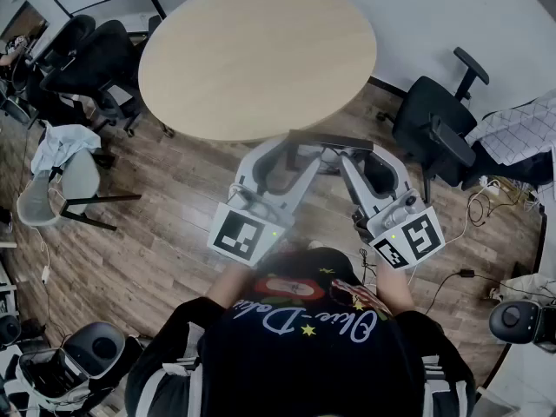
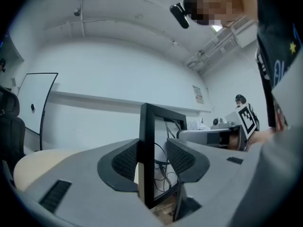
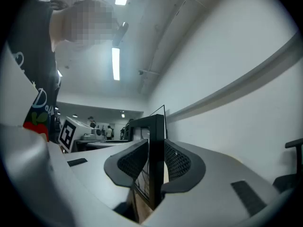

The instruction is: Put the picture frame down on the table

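1. Black and thin, the picture frame (image 1: pixel 330 139) hangs in the head view between my two claws. It is over the wood-plank floor (image 1: pixel 174 224), just off the near edge of the round pale-wood surface (image 1: pixel 261 50), and touches nothing but the claws. My left claw (image 1: pixel 294 146) has one end and my right claw (image 1: pixel 365 150) the other. I judge that this two-ended hold keeps the frame level and stops it swinging while I carry it. Black office chairs (image 1: pixel 434 133) stand around the surface. No container shows anywhere.

2. In the left gripper view, my left claw (image 2: pixel 152 162) is closed down to the frame's thickness. Its ribbed pads (image 2: pixel 125 161) press on both faces of the picture frame (image 2: pixel 147 126), which stands upright and edge-on between them. Dark cable-like lines show in the glazing, and I cannot tell whether they are a reflection or something seen through it. The marker cube (image 2: pixel 246 119) of my other claw sits off to the right.

3. In the right gripper view, my right claw (image 3: pixel 154 167) is likewise narrowed onto the picture frame (image 3: pixel 156 145), gripping its black moulding from both sides with no gap at the pads. By my reckoning the setting-down has not begun: the frame must first come forward over the surface and then be lowered.
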`<state>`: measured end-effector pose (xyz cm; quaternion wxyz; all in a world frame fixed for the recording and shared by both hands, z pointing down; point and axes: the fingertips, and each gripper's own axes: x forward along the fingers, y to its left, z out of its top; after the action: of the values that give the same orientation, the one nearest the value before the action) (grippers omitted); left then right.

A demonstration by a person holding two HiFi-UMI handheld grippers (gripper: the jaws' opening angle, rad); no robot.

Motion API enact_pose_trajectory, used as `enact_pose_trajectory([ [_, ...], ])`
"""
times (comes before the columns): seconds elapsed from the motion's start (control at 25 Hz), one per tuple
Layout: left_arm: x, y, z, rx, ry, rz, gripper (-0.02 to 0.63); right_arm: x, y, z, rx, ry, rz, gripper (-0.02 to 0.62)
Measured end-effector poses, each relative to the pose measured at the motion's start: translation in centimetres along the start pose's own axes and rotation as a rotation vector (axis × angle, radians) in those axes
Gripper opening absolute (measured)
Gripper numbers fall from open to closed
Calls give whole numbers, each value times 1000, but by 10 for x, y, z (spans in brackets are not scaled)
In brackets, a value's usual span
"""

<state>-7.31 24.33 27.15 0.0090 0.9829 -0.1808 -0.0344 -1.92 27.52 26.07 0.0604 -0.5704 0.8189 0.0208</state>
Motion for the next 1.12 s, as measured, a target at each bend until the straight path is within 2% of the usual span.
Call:
enact_pose_trajectory([
  [0.56, 2, -6, -3, 8, 3, 10, 163, -5, -4, -3, 19, -8, 2, 84],
  [1.12, 20, -24, -2, 29, -1, 54, 163, -21, -24, 2, 22, -19, 53, 84],
])
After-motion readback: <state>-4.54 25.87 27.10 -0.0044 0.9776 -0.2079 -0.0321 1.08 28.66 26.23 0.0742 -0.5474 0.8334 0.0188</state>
